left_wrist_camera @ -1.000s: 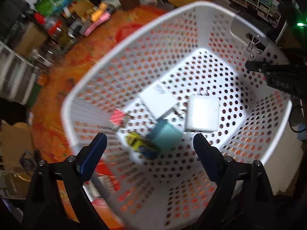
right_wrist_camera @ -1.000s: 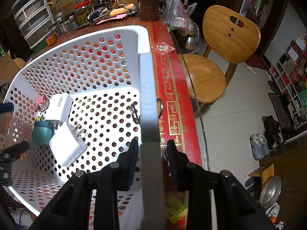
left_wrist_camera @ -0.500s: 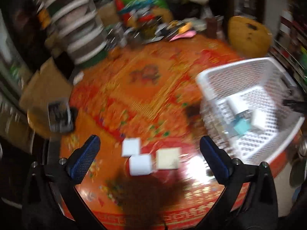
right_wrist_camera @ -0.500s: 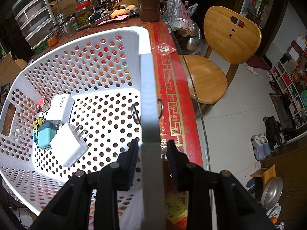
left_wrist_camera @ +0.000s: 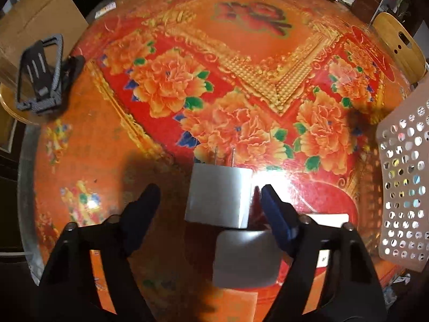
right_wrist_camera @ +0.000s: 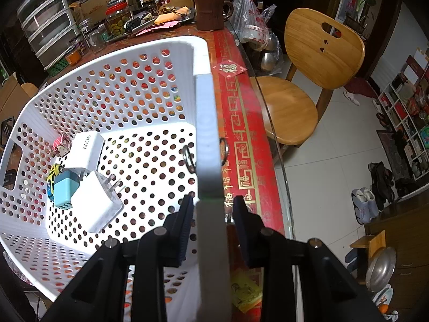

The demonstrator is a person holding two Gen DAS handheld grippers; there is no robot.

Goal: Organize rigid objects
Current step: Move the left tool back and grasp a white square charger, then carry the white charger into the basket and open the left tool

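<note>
In the left wrist view my left gripper (left_wrist_camera: 207, 196) is open just above the table, its jaws on either side of a white plug charger (left_wrist_camera: 218, 196) with prongs pointing away. A second white charger (left_wrist_camera: 246, 259) lies just below it and a third white block (left_wrist_camera: 327, 220) sits behind the right finger. In the right wrist view my right gripper (right_wrist_camera: 213, 205) is shut on the rim of the white perforated basket (right_wrist_camera: 207, 123). Inside lie a white charger (right_wrist_camera: 97, 205), a teal one (right_wrist_camera: 65, 187), a white 90W brick (right_wrist_camera: 87, 147), a yellow toy (right_wrist_camera: 53, 173) and a pink item (right_wrist_camera: 61, 143).
The basket's wall (left_wrist_camera: 402, 177) stands at the right in the left wrist view. A black phone stand (left_wrist_camera: 40, 77) sits at the table's left edge. A wooden chair (right_wrist_camera: 308, 80) stands beside the table. Jars, a brown mug (right_wrist_camera: 210, 12) and clutter line the far side.
My left gripper swung out of the basket to the left and came down low over the white chargers on the table. My right gripper kept its hold on the basket rim.
</note>
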